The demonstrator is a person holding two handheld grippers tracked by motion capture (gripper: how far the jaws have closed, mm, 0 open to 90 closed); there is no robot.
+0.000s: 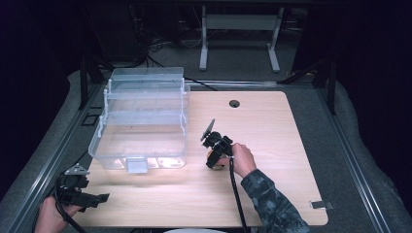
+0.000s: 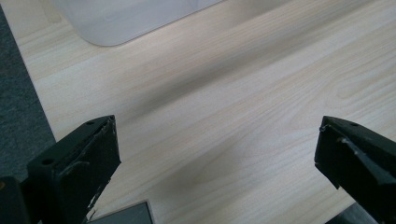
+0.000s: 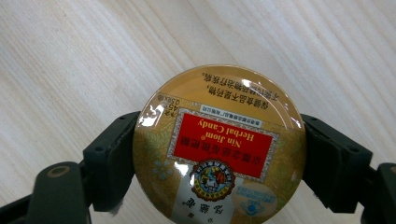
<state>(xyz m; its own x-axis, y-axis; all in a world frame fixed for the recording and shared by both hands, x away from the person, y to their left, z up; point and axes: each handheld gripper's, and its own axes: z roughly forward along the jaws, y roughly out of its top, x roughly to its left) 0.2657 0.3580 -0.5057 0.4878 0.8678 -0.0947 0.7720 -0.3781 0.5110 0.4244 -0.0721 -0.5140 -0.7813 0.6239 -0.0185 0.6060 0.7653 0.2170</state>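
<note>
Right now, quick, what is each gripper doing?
Left gripper: open, holding nothing, over the table.
Right gripper: closed on the round candy tin.

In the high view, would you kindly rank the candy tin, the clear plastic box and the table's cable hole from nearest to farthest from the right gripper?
1. Candy tin: between the right gripper's jaws.
2. Clear plastic box: to its left.
3. Cable hole: beyond it, near the table's far edge.

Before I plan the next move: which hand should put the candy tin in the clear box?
Right: its tongs already clasp the tin beside the box. The left tongs are open.
</note>
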